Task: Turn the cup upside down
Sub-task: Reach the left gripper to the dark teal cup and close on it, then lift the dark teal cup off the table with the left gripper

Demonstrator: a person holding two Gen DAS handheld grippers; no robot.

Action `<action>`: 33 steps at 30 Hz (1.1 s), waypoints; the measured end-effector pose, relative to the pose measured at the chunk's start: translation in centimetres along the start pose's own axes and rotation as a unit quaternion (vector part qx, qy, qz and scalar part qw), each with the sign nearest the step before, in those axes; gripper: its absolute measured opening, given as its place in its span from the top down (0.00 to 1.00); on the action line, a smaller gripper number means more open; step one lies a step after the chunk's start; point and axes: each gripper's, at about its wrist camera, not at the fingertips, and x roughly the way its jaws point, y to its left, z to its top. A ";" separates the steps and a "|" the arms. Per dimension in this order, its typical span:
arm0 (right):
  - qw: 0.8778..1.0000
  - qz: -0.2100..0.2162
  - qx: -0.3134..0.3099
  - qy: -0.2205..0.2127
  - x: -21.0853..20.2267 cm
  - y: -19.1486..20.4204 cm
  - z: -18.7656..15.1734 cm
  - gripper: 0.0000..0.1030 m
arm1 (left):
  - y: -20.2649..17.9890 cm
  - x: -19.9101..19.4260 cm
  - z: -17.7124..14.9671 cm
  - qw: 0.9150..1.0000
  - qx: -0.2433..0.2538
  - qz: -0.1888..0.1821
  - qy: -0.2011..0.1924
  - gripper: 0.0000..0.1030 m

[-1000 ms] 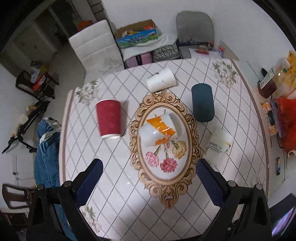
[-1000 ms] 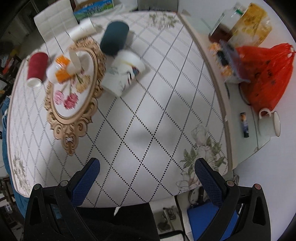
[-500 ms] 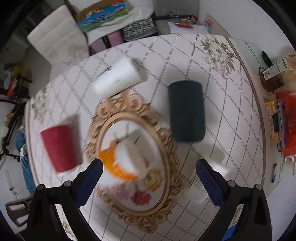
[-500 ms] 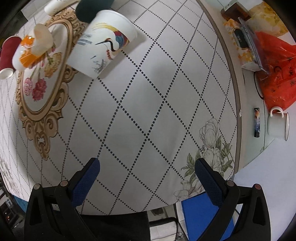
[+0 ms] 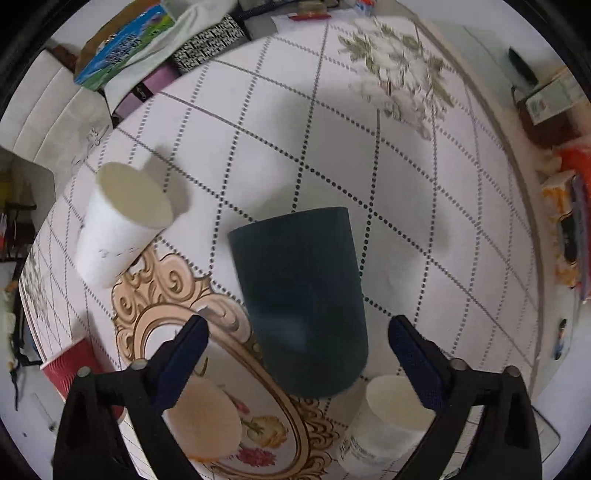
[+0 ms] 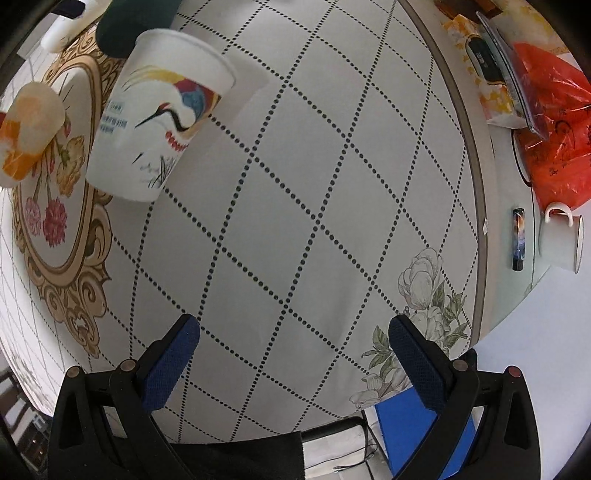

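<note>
A dark teal cup stands on the table, wider end toward me, straight ahead of my left gripper. The left gripper is open, its blue pads on either side of the cup's near end, not touching it. The teal cup's edge also shows at the top left of the right wrist view. My right gripper is open and empty above bare tablecloth near the table's front edge.
A white paper cup stands left of the teal one. A crane-printed cup, an orange-patterned cup and a red cup stand around the oval gold-framed mat. A mug and red bag lie to the right.
My left gripper has moved forward and down to the teal cup, which now fills the space between its pads. My right gripper has come lower over the tablecloth.
</note>
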 end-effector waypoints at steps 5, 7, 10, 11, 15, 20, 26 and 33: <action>1.000 -0.007 0.009 0.000 -0.7 -0.1 1.3 0.00 | -0.4 2.3 1.0 1.000 0.008 0.005 0.011 0.15; 1.000 -0.009 0.012 0.001 -0.7 -0.2 1.9 0.00 | -0.4 3.0 1.1 1.000 0.011 0.001 0.018 0.29; 1.000 -0.012 0.015 0.001 -0.8 -0.7 2.2 0.00 | -0.3 3.6 1.2 1.000 0.013 0.003 0.020 0.31; 1.000 -0.013 0.016 0.001 -0.7 -0.5 2.1 0.00 | -0.2 3.6 1.1 1.000 0.014 0.002 0.018 0.31; 1.000 -0.015 0.018 -0.002 -0.8 -1.0 2.6 0.00 | -0.2 3.8 0.9 1.000 0.018 0.009 0.008 0.32; 1.000 -0.015 0.024 -0.006 -1.6 -0.5 3.0 0.00 | -0.1 3.5 0.6 1.000 0.014 0.008 0.004 0.32; 0.999 -0.016 0.031 -0.015 -2.6 -0.7 2.8 0.00 | 0.1 0.8 -0.5 1.000 0.008 -0.009 -0.014 0.32; 0.999 -0.006 0.032 -0.030 -4.3 -1.7 2.8 0.00 | 0.7 -4.2 -3.6 0.999 -0.010 -0.040 -0.033 0.32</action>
